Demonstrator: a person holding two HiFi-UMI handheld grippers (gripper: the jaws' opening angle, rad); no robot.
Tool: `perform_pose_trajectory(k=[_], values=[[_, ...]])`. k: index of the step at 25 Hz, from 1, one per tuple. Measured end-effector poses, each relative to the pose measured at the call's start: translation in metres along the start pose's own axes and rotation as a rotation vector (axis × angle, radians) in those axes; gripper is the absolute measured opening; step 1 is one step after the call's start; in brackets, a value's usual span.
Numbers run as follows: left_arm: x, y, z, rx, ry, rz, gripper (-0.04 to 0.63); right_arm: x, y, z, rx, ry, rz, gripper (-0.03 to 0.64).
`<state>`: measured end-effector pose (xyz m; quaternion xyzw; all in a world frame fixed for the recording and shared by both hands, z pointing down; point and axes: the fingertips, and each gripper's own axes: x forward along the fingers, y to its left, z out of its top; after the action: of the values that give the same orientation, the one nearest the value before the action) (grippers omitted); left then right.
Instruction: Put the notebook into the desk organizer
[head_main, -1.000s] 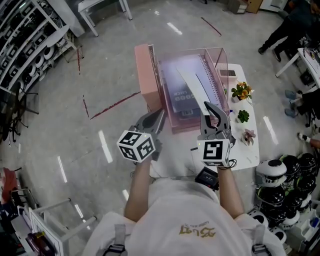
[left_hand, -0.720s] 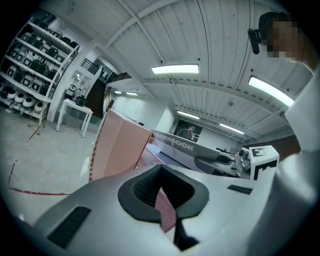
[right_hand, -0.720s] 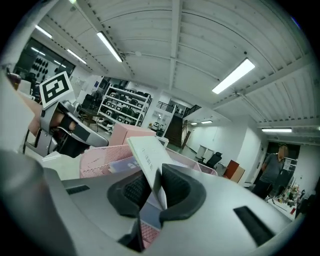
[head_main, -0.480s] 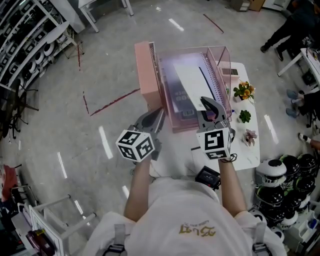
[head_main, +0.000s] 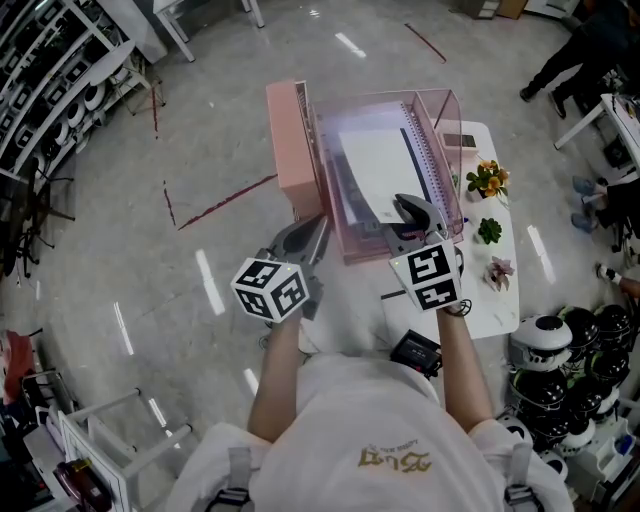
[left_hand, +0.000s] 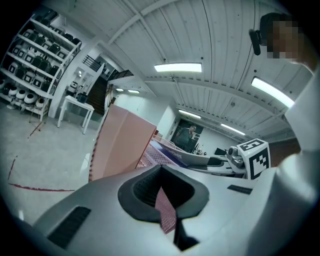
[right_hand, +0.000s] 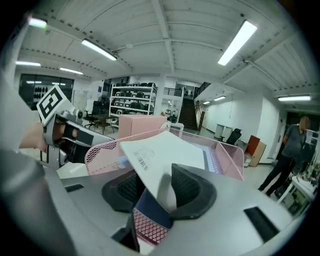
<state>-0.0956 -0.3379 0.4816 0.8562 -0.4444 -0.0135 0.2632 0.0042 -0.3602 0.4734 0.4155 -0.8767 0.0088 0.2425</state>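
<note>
Resting mostly inside the pink organizer, the notebook lies tilted. Its near edge sits between the jaws of the right gripper, which have just been opening and now stand loose around it. The left gripper is clamped on the organizer's near wall. Remaining, by my judgement: letting go fully so the notebook settles flat.

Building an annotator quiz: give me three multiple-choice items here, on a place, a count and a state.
1. Where does the white-covered notebook lie? A on the floor; B in the pink mesh desk organizer; C on the storage shelves.
2. How many small potted plants stand on the white table? A one; B five; C three.
3. The left gripper is: A shut on the organizer's mesh; B wide open; C shut on the notebook.
B: it lies within the tray's walls, near corner between the right gripper's jaws, which have just been opening.
C: three show right of the organizer.
A: pink mesh sits between its closed jaws.
</note>
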Motion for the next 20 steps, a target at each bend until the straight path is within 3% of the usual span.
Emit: perform_pose_trajectory(k=[9,14,20], values=[[-0.002,0.000,0.001,-0.001,0.002,-0.007,0.015,0.003,0.015,0.002,0.035,0.008,0.107,0.309],[-0.004,0.000,0.003,-0.003,0.000,-0.012,0.015,0.004,0.021,0.001,0.014,0.019,0.129,0.355],[-0.008,-0.002,0.004,-0.004,-0.005,-0.016,0.015,0.002,0.024,0.006,0.071,-0.020,0.161,0.430]])
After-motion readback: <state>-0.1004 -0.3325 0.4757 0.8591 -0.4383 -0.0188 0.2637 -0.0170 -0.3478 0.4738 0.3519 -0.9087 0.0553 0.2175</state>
